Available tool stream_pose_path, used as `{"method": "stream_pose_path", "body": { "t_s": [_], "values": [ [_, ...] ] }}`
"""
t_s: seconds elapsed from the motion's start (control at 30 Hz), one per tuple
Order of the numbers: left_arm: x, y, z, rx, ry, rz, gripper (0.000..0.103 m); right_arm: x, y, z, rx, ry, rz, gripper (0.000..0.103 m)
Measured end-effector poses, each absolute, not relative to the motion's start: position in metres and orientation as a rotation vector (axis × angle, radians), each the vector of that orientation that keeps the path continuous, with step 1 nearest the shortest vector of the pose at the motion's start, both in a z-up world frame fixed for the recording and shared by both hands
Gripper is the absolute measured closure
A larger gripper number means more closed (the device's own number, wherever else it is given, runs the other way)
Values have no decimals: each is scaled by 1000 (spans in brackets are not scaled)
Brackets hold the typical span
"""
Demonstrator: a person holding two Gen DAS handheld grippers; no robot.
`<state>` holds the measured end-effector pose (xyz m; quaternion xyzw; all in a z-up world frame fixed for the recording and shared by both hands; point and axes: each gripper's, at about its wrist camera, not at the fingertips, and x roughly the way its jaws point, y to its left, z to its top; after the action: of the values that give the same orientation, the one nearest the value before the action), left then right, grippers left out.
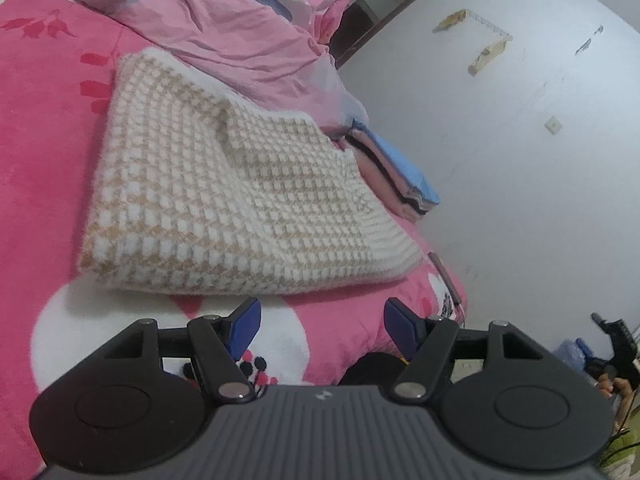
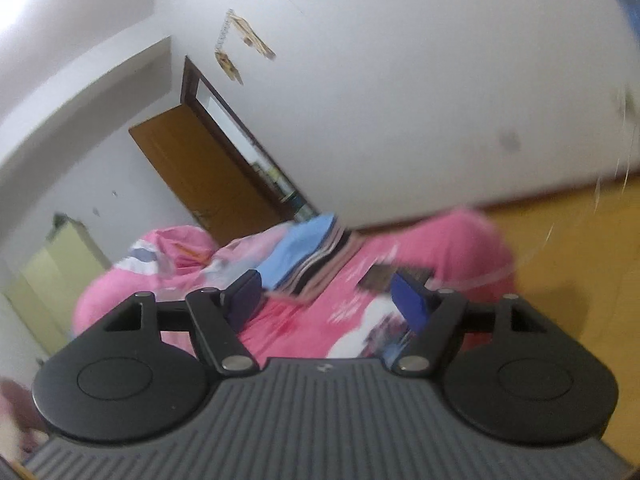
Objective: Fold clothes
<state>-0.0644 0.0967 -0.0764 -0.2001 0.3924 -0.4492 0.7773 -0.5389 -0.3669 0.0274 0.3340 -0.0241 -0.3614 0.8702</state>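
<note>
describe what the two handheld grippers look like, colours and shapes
Both look alike: the left gripper and right gripper have a ribbed grey body with a small logo, two round black discs, black linkage arms with silver pins, and blue fingertip pads. No cables or sleeves visible.

A folded cream-and-tan checked knit garment (image 1: pixel 224 196) lies flat on the pink bed cover (image 1: pixel 36 184), near the bed's far side edge. Just beyond it, at that same edge, sits a stack of folded clothes (image 1: pixel 396 176) in pink, black and blue, touching the knit's far corner. A crumpled pink duvet (image 1: pixel 224 20) is heaped toward the head of the bed, its hem resting against the knit's upper edge. The left gripper (image 1: pixel 320 326) hangs just short of the knit's near edge, blue pads (image 1: pixel 245 330) apart with nothing between them. A white wall (image 1: pixel 500 160) rises past the bed.
</note>
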Motion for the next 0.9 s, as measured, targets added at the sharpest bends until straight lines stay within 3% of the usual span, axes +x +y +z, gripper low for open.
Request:
{"method": "stream_pose_path", "body": {
  "t_s": [0.13,0.43,0.6,0.9],
  "values": [
    [-62,85,-80,-425,861,-969,33,-511,-368,7,678,27,-695,25],
    [-61,77,-85,-409,887,-924,33,-350,-359,-116,876,297,-368,25],
    [-61,80,-90,-417,906,-906,32,-281,-335,-131,878,362,-212,25],
    [-56,99,-113,-579,894,-836,30,-246,-344,-146,1013,341,-148,25]
  ]
}}
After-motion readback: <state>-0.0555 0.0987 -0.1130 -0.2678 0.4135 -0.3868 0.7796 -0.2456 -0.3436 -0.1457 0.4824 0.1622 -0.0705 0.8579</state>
